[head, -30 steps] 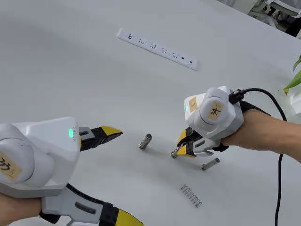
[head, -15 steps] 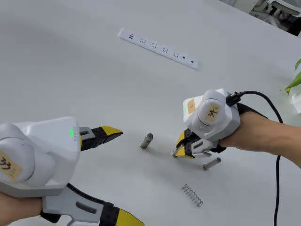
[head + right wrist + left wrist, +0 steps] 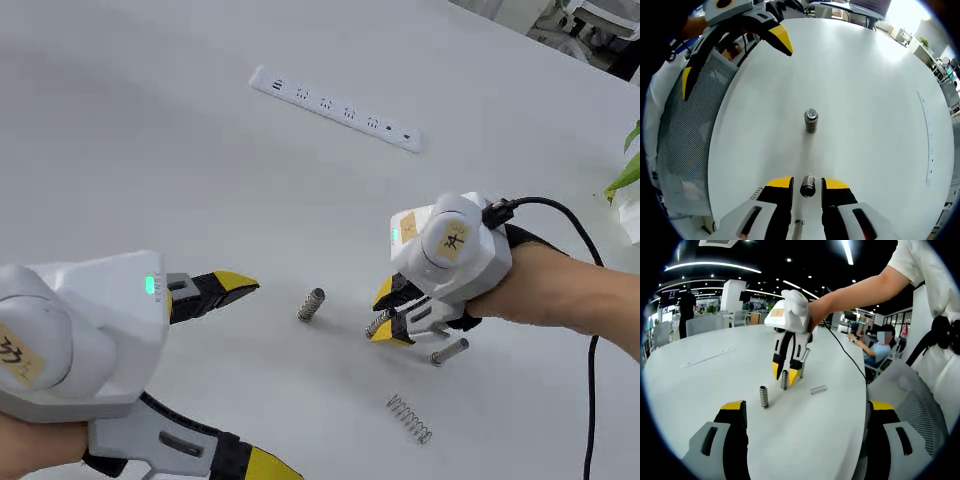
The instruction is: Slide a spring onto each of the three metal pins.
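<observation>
A metal pin with a spring on it stands upright mid-table. Right of it a second sprung pin stands between the jaws of my right gripper, which is open, with a small gap on each side of the pin. A third pin lies flat just behind that gripper. A loose spring lies nearer me. My left gripper is wide open and holds nothing, left of the pins.
A white power strip lies at the far side of the white table. A black cable trails from the right gripper. A green plant leaf shows at the right edge. Chairs and a person sit beyond the table.
The right gripper's jaws have parted slightly around the sprung pin they were shut on. The left gripper has stayed put.
</observation>
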`<state>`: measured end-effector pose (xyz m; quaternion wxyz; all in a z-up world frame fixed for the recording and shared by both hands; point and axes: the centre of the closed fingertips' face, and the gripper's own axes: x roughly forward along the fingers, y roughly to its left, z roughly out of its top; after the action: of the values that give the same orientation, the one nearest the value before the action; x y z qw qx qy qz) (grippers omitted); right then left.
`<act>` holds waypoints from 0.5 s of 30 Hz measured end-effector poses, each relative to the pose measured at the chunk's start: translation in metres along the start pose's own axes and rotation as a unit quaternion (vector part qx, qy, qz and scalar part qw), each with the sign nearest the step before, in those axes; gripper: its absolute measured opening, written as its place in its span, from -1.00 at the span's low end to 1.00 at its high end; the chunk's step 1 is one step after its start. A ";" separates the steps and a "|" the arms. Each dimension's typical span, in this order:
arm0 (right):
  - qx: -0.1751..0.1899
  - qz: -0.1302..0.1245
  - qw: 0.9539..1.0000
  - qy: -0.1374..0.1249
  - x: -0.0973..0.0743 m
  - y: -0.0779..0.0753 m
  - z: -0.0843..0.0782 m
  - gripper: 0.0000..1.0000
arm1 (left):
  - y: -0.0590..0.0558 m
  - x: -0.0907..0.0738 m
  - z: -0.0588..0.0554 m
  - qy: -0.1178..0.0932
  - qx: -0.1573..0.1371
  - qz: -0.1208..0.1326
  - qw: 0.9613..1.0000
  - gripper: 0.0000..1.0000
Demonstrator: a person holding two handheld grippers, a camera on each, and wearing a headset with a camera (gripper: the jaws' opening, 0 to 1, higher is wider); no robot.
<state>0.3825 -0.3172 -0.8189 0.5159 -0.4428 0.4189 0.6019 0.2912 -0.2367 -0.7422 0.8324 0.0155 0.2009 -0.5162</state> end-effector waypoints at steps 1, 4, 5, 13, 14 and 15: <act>0.003 -0.001 1.000 -0.003 -0.002 0.000 0.000 -0.61 | 0.000 0.000 0.000 0.000 0.000 0.000 1.000 0.98; 0.011 -0.005 1.000 -0.011 -0.007 0.000 0.000 -0.57 | -0.001 -0.001 0.001 0.001 0.002 -0.001 1.000 0.98; 0.015 -0.006 1.000 -0.014 -0.009 0.001 0.001 -0.55 | -0.002 -0.001 0.001 0.003 0.002 -0.001 1.000 0.98; 0.038 -0.022 0.998 -0.052 -0.030 0.007 0.004 -0.45 | -0.003 -0.001 0.001 0.009 0.007 -0.002 1.000 0.98; 0.041 -0.025 0.997 -0.060 -0.033 0.008 0.004 -0.43 | -0.003 -0.001 0.002 0.009 0.007 -0.003 1.000 0.98; 0.044 -0.027 0.997 -0.066 -0.035 0.009 0.005 -0.41 | -0.003 -0.001 0.002 0.010 0.008 -0.003 1.000 0.98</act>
<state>0.3757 -0.3227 -0.7834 0.5773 -0.3903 0.3981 0.5966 0.2885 -0.2379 -0.7392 0.8289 0.0265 0.2049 -0.5198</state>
